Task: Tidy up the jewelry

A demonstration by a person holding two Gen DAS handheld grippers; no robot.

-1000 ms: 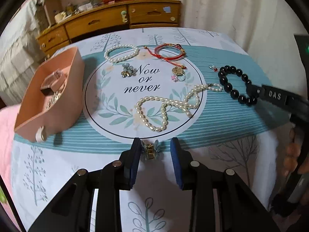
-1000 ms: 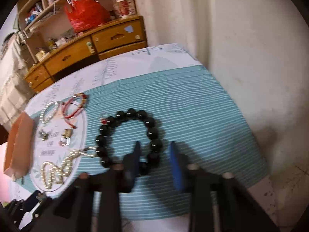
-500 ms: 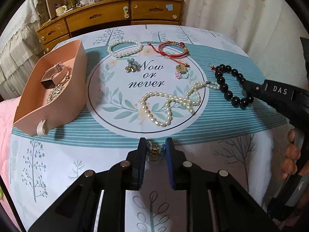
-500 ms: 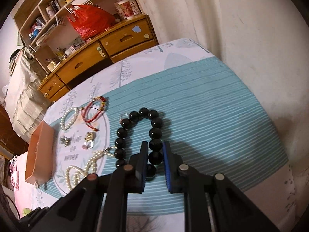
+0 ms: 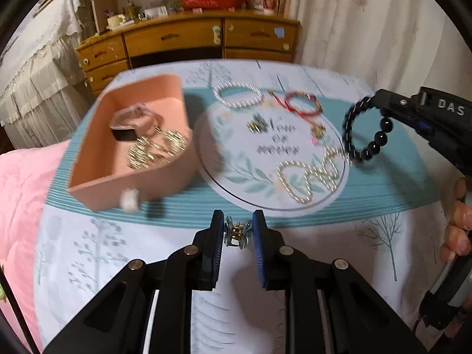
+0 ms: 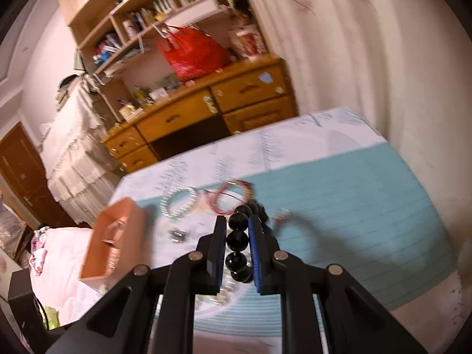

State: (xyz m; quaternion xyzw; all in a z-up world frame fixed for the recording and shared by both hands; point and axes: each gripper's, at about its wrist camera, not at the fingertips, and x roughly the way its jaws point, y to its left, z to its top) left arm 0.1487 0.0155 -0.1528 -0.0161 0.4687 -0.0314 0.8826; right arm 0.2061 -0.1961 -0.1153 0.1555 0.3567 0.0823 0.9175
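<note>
My left gripper (image 5: pixel 237 228) is shut on a small blue and gold flower hair clip (image 5: pixel 236 234), held above the table's near part. My right gripper (image 6: pixel 237 230) is shut on a black bead bracelet (image 6: pixel 237 240), lifted off the table; it hangs from the right gripper in the left wrist view (image 5: pixel 364 129). A pink box (image 5: pixel 132 141) with a watch and gold chains stands at the left. On the round mat lie a long pearl necklace (image 5: pixel 309 174), a pearl bracelet (image 5: pixel 237 96), a red cord bracelet (image 5: pixel 301 104) and a small clip (image 5: pixel 258 124).
A wooden dresser (image 5: pixel 188 41) stands behind the table. A pink quilt (image 5: pixel 20 194) lies left of the table. A curtain (image 5: pixel 368 20) hangs at the right. A small gold charm (image 5: pixel 318 132) sits on the mat.
Both grippers have risen off the table. The right one lifted the black bead bracelet and swung it left. The left one lifted the flower clip and turned toward the pink box.
</note>
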